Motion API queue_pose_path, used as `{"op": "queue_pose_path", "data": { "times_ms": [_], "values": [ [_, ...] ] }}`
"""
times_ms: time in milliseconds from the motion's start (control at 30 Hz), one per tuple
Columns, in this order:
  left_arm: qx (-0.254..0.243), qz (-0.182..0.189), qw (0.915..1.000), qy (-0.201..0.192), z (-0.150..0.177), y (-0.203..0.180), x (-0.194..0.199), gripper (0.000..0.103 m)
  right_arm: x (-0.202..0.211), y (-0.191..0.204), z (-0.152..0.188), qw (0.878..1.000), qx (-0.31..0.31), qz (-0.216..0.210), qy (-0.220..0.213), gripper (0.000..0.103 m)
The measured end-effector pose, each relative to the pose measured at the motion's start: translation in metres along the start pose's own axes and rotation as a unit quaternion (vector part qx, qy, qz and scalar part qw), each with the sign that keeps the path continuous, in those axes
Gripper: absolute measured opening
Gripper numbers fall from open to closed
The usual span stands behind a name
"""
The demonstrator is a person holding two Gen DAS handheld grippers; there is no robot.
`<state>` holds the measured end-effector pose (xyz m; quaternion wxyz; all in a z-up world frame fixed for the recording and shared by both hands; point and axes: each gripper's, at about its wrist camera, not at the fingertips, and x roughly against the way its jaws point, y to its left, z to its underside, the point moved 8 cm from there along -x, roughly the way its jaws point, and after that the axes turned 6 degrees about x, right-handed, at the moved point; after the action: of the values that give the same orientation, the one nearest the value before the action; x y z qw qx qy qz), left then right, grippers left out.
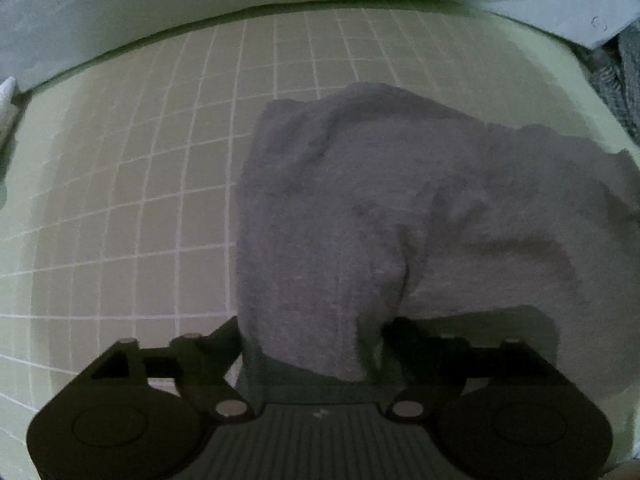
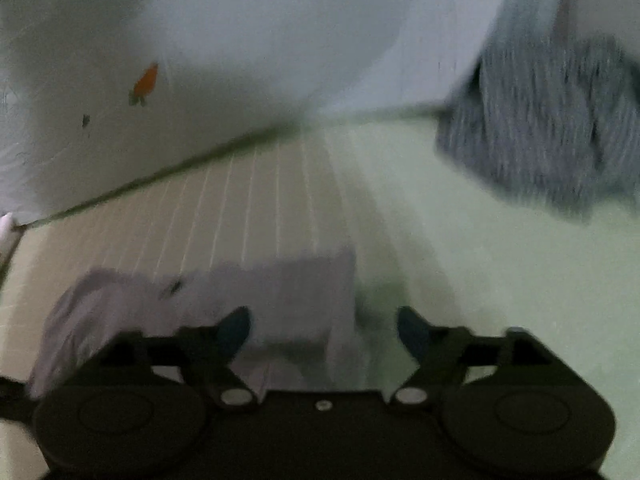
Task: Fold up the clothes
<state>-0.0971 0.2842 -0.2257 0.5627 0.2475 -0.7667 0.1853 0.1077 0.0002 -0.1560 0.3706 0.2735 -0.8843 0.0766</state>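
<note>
A grey cloth [image 1: 360, 208] lies crumpled on the green grid mat [image 1: 140, 200] in the left wrist view. Its near part runs down between the fingers of my left gripper [image 1: 316, 332]. Those fingers stand wide apart and the cloth hides their tips. The right wrist view is blurred by motion. There my right gripper [image 2: 324, 324] is open with nothing between its teal pads [image 2: 236, 326]. It hovers over the near right corner of a pale grey cloth [image 2: 200, 300] lying on the mat [image 2: 460, 260].
A grey knitted garment [image 2: 540, 140] is heaped at the mat's far right, also at the left view's right edge [image 1: 628, 80]. A white wall [image 2: 240, 40] with a small orange sticker [image 2: 146, 80] borders the mat's far side. Bare mat extends left of the cloth.
</note>
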Motion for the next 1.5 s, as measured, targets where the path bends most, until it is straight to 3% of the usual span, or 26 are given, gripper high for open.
{"op": "queue_pose_path", "data": {
  "times_ms": [133,200,233,433,500,567,633,700,733,833,1000,1133,1233,1300,1367,1500],
  "values": [
    [0.004,-0.006,1.0,0.002,0.002,0.002,0.0,0.086,-0.01,0.01,-0.018,0.999,0.03,-0.013,-0.01,0.073],
    [0.007,-0.009,0.9999,0.003,0.003,0.003,0.001,0.089,-0.018,0.014,-0.018,0.999,0.037,-0.028,0.001,0.052],
    [0.008,-0.011,0.9999,0.003,0.004,0.004,0.001,0.091,-0.021,0.017,-0.017,0.999,0.038,-0.038,0.009,0.048],
    [0.013,-0.017,0.9998,0.005,0.005,0.006,0.0,0.097,-0.036,0.038,-0.004,0.995,0.058,-0.067,0.038,0.047],
    [0.014,-0.018,0.9997,0.006,0.005,0.007,-0.001,0.099,-0.042,0.041,-0.001,0.995,0.062,-0.063,0.042,0.058],
    [0.016,-0.019,0.9997,0.006,0.004,0.007,-0.002,0.099,-0.047,0.043,0.001,0.994,0.064,-0.065,0.052,0.06],
    [0.017,-0.02,0.9996,0.007,0.004,0.008,-0.003,0.1,-0.05,0.044,0.003,0.993,0.06,-0.078,0.061,0.049],
    [0.019,-0.021,0.9996,0.008,0.004,0.009,-0.004,0.1,-0.052,0.046,0.005,0.992,0.064,-0.085,0.067,0.013],
    [0.019,-0.022,0.9995,0.008,0.004,0.009,-0.004,0.1,-0.052,0.047,0.005,0.991,0.07,-0.087,0.068,0.004],
    [0.021,-0.024,0.9995,0.009,0.004,0.01,-0.005,0.101,-0.047,0.045,-0.002,0.992,0.074,-0.088,0.049,0.001],
    [0.026,-0.023,0.9993,0.01,0.003,0.011,-0.009,0.102,-0.022,0.012,-0.046,0.998,0.015,-0.055,-0.036,0.0],
    [0.033,-0.021,0.9992,0.013,0.004,0.012,-0.01,0.103,-0.024,-0.012,-0.055,0.999,0.015,-0.003,-0.045,0.0],
    [0.036,-0.019,0.9991,0.013,0.002,0.013,-0.011,0.103,-0.024,-0.014,-0.047,1.0,0.003,-0.009,-0.03,0.01],
    [0.041,-0.018,0.9989,0.014,0.0,0.014,-0.01,0.102,-0.023,-0.014,-0.034,1.0,-0.02,-0.001,-0.015,0.068],
    [0.048,-0.014,0.9987,0.006,-0.004,0.016,-0.007,0.102,-0.024,-0.014,-0.022,0.999,-0.05,0.009,0.002,0.087],
    [0.058,0.006,0.9979,-0.028,-0.021,0.021,0.006,0.102,-0.023,-0.006,0.011,0.993,-0.103,-0.037,0.054,0.088]
  ]
}}
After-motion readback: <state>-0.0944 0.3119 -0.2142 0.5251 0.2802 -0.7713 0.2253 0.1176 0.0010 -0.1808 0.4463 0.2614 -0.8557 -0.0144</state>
